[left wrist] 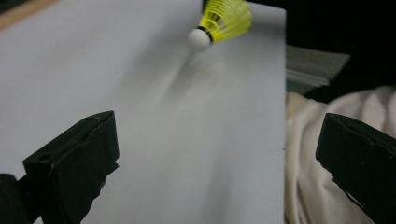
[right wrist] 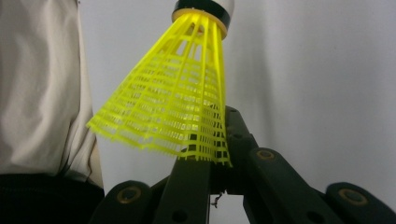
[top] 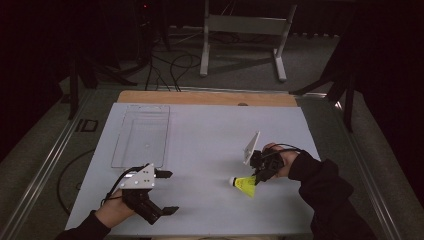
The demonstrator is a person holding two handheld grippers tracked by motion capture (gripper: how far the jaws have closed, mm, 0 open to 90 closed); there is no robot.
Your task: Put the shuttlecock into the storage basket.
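Right gripper view: right gripper (right wrist: 205, 161) clenched on rim of yellow shuttlecock (right wrist: 177, 107), center frame, cork tip away. Very light, skirt flexes & crushes easily; the cork is the firmer hold. High view: left gripper (top: 167, 192) lower left, released, empty.

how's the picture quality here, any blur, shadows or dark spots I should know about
High view: dim, room behind the table nearly black, clear tray faint. Left gripper view: shuttlecock soft, casting a blurred shadow; jaws near the lens are dark. Right gripper view: yellow skirt sharp and bright, right gripper dark beneath.
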